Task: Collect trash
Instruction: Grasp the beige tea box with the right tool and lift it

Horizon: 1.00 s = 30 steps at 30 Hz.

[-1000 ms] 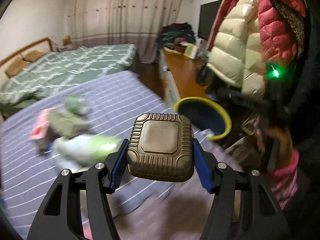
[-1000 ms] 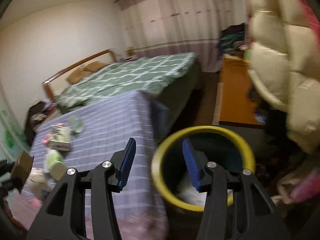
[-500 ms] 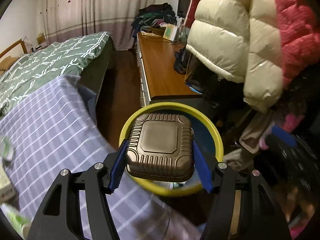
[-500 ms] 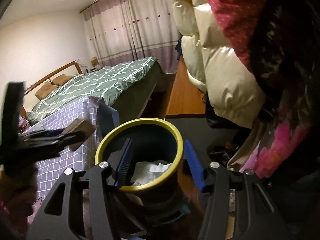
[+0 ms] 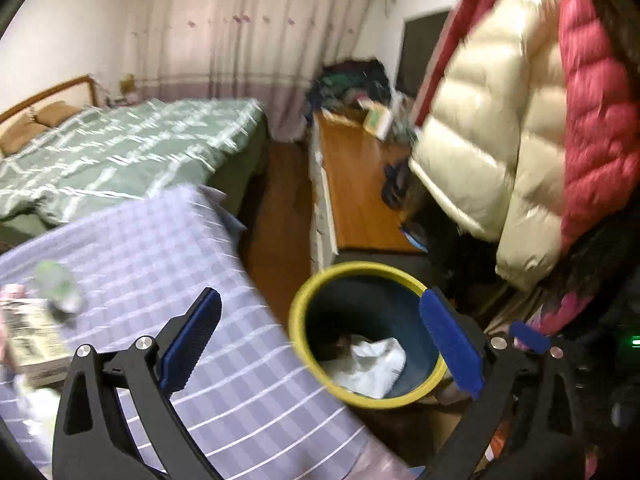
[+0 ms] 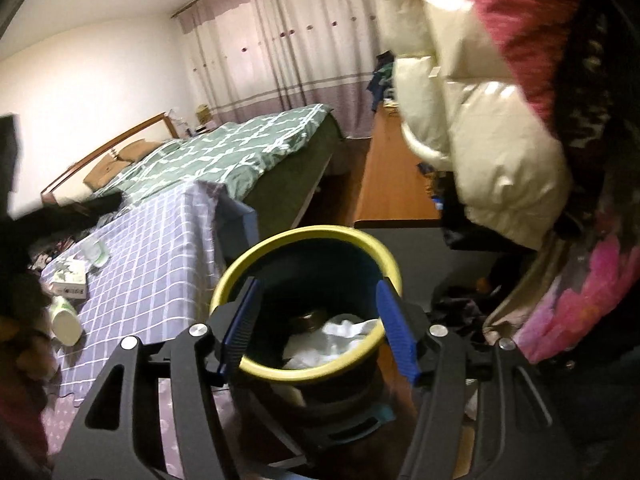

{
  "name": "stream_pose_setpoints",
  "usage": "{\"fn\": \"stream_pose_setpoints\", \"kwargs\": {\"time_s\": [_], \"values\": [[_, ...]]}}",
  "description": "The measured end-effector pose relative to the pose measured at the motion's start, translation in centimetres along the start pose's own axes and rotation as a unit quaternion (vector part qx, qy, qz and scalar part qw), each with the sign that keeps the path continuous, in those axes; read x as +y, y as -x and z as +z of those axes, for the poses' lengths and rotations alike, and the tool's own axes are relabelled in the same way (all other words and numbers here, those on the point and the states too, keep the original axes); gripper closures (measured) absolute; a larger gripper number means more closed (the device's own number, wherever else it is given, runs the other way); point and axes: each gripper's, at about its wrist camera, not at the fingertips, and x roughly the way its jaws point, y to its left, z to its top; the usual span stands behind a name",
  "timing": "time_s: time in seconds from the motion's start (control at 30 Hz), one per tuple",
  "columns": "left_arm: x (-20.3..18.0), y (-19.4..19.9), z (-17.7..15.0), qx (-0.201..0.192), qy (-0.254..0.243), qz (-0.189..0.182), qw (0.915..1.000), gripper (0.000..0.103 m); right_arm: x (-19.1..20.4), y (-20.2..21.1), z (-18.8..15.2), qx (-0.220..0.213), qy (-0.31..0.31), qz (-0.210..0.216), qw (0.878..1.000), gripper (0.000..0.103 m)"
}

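Observation:
A dark bin with a yellow rim (image 5: 294,322) (image 6: 304,236) stands on the floor beside the table. Inside it lie crumpled white paper (image 5: 372,364) (image 6: 340,332) and a brown ribbed tray (image 6: 308,318). My left gripper (image 5: 320,344) hangs over the table's edge and the bin, its jaws opening wide with nothing between them. My right gripper (image 6: 318,330) hovers just above the bin's mouth, jaws opening, holding nothing. More trash lies on the lilac checked tablecloth (image 5: 200,280): a printed box (image 5: 32,340) (image 6: 70,276), a green-white bottle (image 5: 56,284) and a pale bottle (image 6: 66,320).
A bed with a green cover (image 5: 120,160) stands behind the table. A low wooden cabinet (image 5: 352,192) runs along the right. Cream and red puffy jackets (image 5: 500,140) hang close above the bin. A dark sleeve (image 6: 24,240) blurs the left edge of the right wrist view.
My left gripper carried the brown tray from the table over the bin and let it go. Its jaws now stand wide and empty. My right gripper came closer over the bin and widened slightly.

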Motion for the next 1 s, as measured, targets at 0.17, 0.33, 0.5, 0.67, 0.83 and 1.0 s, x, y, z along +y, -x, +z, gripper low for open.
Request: {"fn": "stream_pose_setpoints", "kwargs": {"time_s": [0.17, 0.33, 0.5, 0.67, 0.83, 1.0], "values": [[6.5, 7.5, -0.3, -0.043, 0.034, 0.056, 0.9970, 0.005, 4.3, -1.0, 0.0, 0.012, 0.026, 0.041, 0.999, 0.045], [14.1, 15.0, -2.4, -0.099, 0.056, 0.152, 0.9818, 0.005, 10.0, -2.4, -0.1, 0.032, 0.059, 0.088, 0.994, 0.045], [22.2, 19.9, -5.6, -0.140, 0.098, 0.217, 0.9610, 0.005, 15.3, -3.4, 0.2, 0.048, 0.093, 0.130, 0.986, 0.045], [28.9, 20.9, -9.1, -0.176, 0.122, 0.284, 0.9345, 0.005, 20.5, -4.1, 1.2, 0.054, 0.128, 0.166, 0.976, 0.045], [34.8, 20.3, -12.7, -0.155, 0.176, 0.325, 0.9160, 0.005, 25.6, -5.5, 1.4, 0.073, 0.163, 0.201, 0.963, 0.045], [36.4, 22.4, -13.4, -0.185, 0.213, 0.353, 0.8920, 0.005, 31.2, -7.1, 1.3, 0.089, 0.221, 0.226, 0.945, 0.045]]}}
